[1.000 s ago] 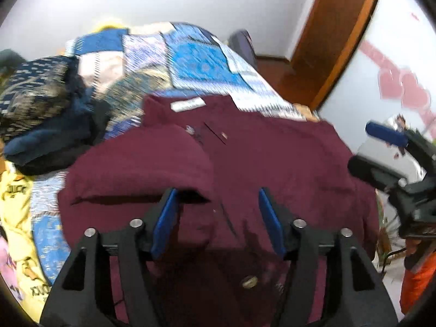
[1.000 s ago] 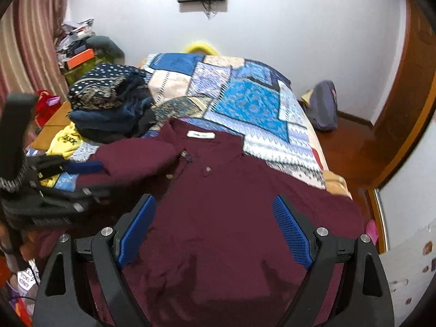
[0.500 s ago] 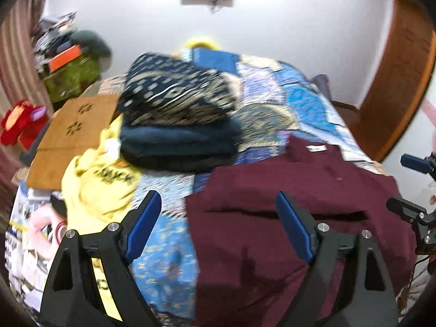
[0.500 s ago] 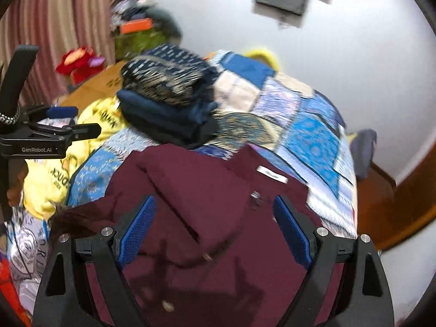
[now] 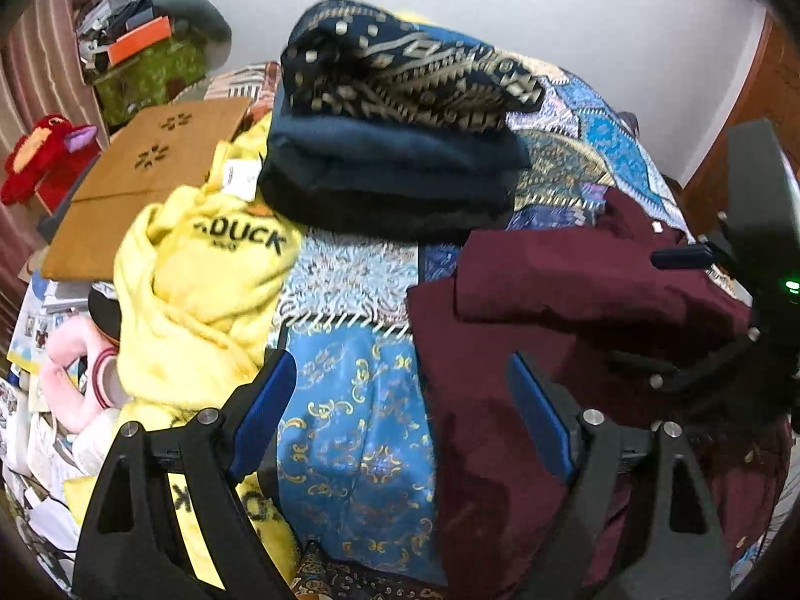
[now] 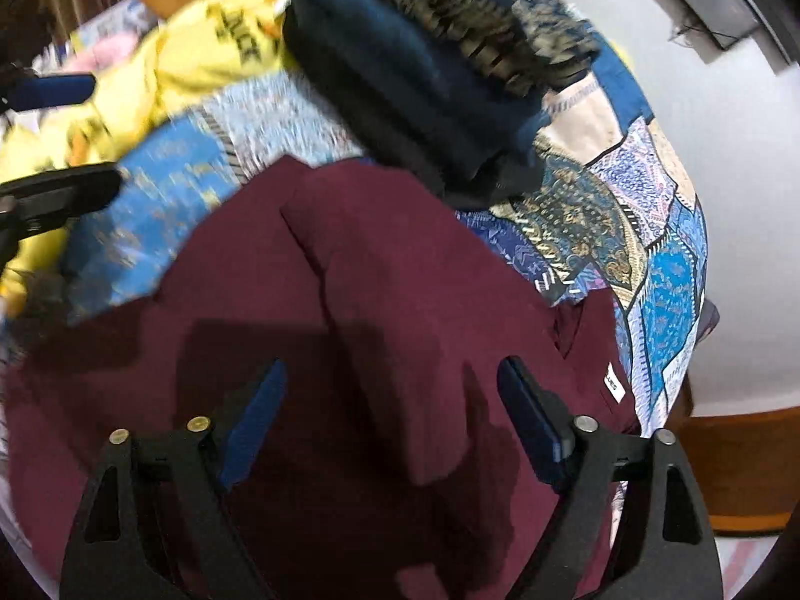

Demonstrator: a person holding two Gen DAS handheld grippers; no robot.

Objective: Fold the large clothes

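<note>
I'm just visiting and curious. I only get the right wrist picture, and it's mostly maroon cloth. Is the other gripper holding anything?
Observer: No. The left gripper is open and empty, over the quilt at the edge of the maroon shirt.
Operator: What's past the yellow thing?
Observer: A red plush toy sits off to the left, beyond the yellow DUCK garment.
Operator: Can you see my gripper?
Observer: Yes. The right gripper has a small green light glowing on its body.
</note>
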